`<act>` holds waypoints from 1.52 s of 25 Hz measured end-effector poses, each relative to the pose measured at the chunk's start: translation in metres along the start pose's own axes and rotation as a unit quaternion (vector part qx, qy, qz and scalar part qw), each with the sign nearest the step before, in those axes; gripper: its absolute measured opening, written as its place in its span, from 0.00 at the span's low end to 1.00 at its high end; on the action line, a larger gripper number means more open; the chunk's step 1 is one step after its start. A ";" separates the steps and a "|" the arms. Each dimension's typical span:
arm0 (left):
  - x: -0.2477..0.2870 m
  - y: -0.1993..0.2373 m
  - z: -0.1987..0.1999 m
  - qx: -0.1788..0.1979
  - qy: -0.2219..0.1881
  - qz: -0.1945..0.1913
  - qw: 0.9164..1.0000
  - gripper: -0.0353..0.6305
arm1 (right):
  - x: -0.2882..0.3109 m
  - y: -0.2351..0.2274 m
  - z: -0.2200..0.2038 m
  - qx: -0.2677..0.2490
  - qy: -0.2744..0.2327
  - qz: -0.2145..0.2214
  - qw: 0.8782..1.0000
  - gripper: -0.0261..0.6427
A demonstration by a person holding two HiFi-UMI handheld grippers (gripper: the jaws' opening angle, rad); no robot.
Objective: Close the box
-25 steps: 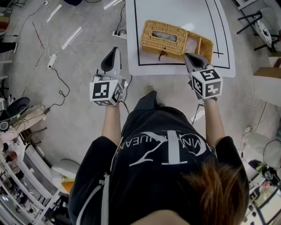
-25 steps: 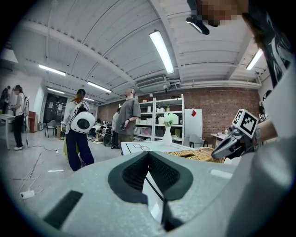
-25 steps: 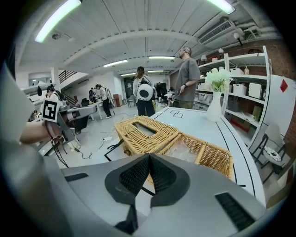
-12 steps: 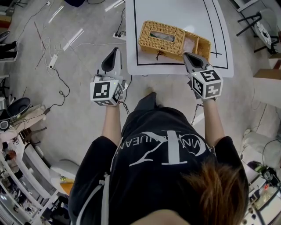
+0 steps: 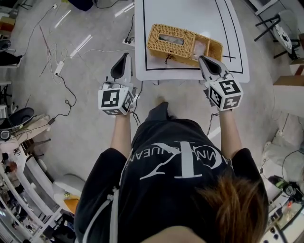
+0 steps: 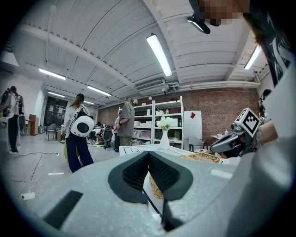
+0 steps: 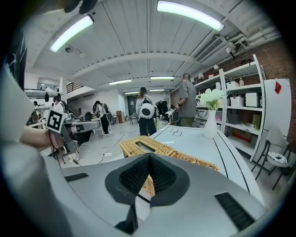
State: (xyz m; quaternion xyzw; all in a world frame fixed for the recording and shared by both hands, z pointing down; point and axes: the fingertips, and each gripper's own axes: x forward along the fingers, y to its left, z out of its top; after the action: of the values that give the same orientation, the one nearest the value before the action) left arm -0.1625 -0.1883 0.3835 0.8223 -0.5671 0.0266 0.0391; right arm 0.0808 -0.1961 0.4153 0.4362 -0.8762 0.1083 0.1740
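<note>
1. The wicker box (image 5: 186, 44) stands on the white table (image 5: 190, 14), close to the near edge and inside the black line (image 5: 161, 70) drawn on the top.
2. Its lid (image 5: 171, 40), which has a long slot in it, sits shifted toward the box's left end, so the right end lies uncovered.
3. The right gripper (image 5: 203, 59) points at the box's near right corner, its jaws pressed together with nothing between them. Whether its tip touches the wicker cannot be told.
4. The left gripper (image 5: 125, 56) hangs off the table's near left corner, over the floor (image 5: 71, 118), its jaws likewise together and empty.
5. A vase (image 7: 211, 126) of white flowers stands toward the table's far end.
</note>
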 end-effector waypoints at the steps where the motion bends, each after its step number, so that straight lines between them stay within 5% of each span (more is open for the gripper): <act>1: -0.002 0.000 0.001 0.000 -0.001 0.001 1.000 0.07 | -0.002 0.000 0.002 -0.001 -0.006 -0.001 1.000 0.03; 16: -0.023 -0.022 0.009 -0.009 -0.009 0.008 1.000 0.07 | -0.049 -0.004 0.026 -0.005 -0.108 -0.024 0.994 0.03; 38: -0.054 -0.051 0.017 -0.001 -0.019 0.015 1.000 0.07 | -0.097 0.004 0.025 -0.013 -0.144 -0.026 0.989 0.03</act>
State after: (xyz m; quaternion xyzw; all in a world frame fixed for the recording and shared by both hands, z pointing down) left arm -0.1344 -0.1218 0.3601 0.8138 -0.5803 0.0108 0.0292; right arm 0.1265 -0.1318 0.3540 0.4680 -0.8816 0.0285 0.0543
